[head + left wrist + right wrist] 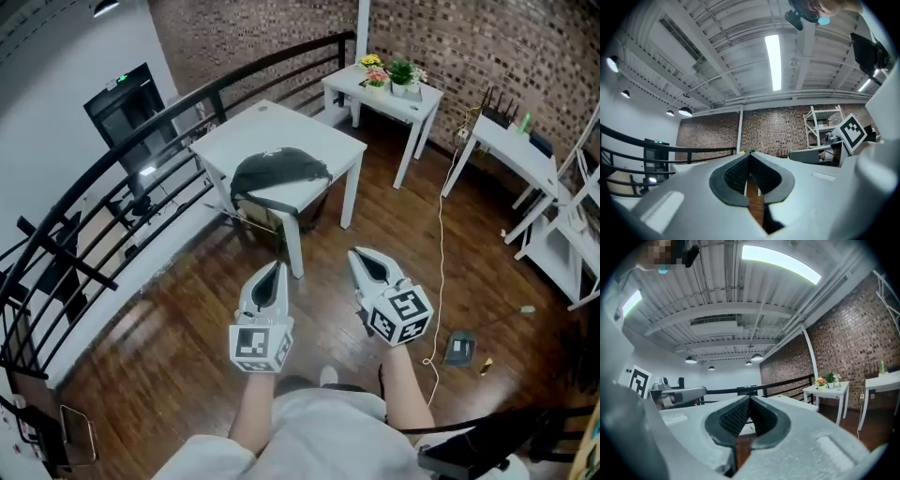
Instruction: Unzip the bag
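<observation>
A dark grey bag (279,172) lies on the near end of a white table (281,131) ahead of me in the head view. My left gripper (278,269) and right gripper (357,255) are held side by side over the wooden floor, well short of the table. Both are shut with nothing between their jaws. In the left gripper view the left gripper (750,154) points up and forward with its tips together. The right gripper (750,398) looks the same in its own view. The bag does not show in either gripper view.
A black railing (112,178) runs along the left. A second white table (412,101) with flower pots (389,75) stands by the brick wall. White desks and shelving (553,206) fill the right. A cable (441,272) and a small device (458,348) lie on the floor.
</observation>
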`<state>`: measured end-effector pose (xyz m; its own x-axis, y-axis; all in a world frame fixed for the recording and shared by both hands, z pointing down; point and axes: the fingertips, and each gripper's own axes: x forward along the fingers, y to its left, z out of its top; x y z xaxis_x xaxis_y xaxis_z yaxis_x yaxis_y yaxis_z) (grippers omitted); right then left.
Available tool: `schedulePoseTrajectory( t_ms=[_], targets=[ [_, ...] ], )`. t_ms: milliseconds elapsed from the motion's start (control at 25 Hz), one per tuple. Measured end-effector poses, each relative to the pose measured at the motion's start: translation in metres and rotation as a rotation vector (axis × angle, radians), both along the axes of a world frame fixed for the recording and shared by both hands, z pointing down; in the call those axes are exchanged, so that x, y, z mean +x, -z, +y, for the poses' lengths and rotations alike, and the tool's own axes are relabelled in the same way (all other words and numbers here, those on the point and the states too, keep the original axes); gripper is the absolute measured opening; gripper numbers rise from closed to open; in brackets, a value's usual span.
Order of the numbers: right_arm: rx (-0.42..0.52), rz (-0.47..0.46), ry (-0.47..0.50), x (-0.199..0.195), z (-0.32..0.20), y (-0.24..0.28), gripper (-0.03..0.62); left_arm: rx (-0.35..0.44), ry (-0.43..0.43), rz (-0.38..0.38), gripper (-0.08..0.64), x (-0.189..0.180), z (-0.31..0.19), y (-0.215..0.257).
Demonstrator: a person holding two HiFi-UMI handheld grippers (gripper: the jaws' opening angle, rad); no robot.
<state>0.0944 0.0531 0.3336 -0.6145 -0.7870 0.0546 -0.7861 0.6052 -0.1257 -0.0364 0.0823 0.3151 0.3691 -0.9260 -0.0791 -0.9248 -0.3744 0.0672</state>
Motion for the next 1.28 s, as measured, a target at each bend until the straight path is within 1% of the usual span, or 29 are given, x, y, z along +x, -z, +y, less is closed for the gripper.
schedulePoseTrajectory(
  t_ms=[80,200,280,360,480,600,680,760,840,1000,1080,1120,1200,1280],
  targets=[
    [-0.052,-0.005,0.003,-0.003,-0.03,-0.021,-0.008,-0.048,0.002,-0.005,0.017,-0.003,-0.029,-0.018],
    [-0.128,0.011,0.036,-0.02,-0.068,-0.058,-0.009,-0.103,-0.006,-0.007,0.017,-0.008,-0.073,-0.045],
    [-0.15,0.023,0.051,-0.033,-0.099,-0.073,-0.009,-0.116,-0.019,-0.014,0.017,-0.011,-0.111,-0.056],
    [-0.153,0.039,0.052,-0.043,-0.137,-0.082,-0.008,-0.115,-0.039,-0.017,0.017,-0.014,-0.155,-0.062],
    [-0.156,0.062,0.02,-0.048,-0.206,-0.09,-0.008,-0.114,-0.076,-0.001,0.017,-0.017,-0.226,-0.067],
    [-0.173,0.101,-0.007,-0.046,-0.272,-0.095,-0.008,-0.133,-0.11,0.027,0.017,-0.02,-0.291,-0.073],
    [-0.192,0.139,-0.044,-0.041,-0.303,-0.102,-0.008,-0.165,-0.136,0.037,0.017,-0.02,-0.326,-0.083],
    [-0.218,0.155,-0.078,-0.036,-0.327,-0.114,-0.008,-0.192,-0.168,0.029,0.017,-0.017,-0.353,-0.095],
    [-0.25,0.178,-0.095,-0.032,-0.35,-0.133,-0.008,-0.226,-0.181,0.016,0.017,-0.017,-0.381,-0.112],
    [-0.293,0.279,-0.096,-0.017,-0.393,-0.179,0.003,-0.338,-0.186,-0.019,0.017,-0.009,-0.422,-0.16],
    [-0.29,0.326,-0.068,-0.011,-0.416,-0.202,0.034,-0.386,-0.179,-0.035,0.017,-0.004,-0.438,-0.184],
    [-0.284,0.357,-0.046,-0.01,-0.429,-0.215,0.059,-0.406,-0.166,-0.041,0.017,-0.002,-0.447,-0.196],
    [-0.264,0.455,0.01,-0.007,-0.455,-0.243,0.103,-0.443,-0.137,-0.046,0.018,0.003,-0.465,-0.216],
    [-0.232,0.585,0.07,-0.005,-0.485,-0.275,0.113,-0.48,-0.114,-0.041,0.017,0.008,-0.482,-0.237]
  ],
)
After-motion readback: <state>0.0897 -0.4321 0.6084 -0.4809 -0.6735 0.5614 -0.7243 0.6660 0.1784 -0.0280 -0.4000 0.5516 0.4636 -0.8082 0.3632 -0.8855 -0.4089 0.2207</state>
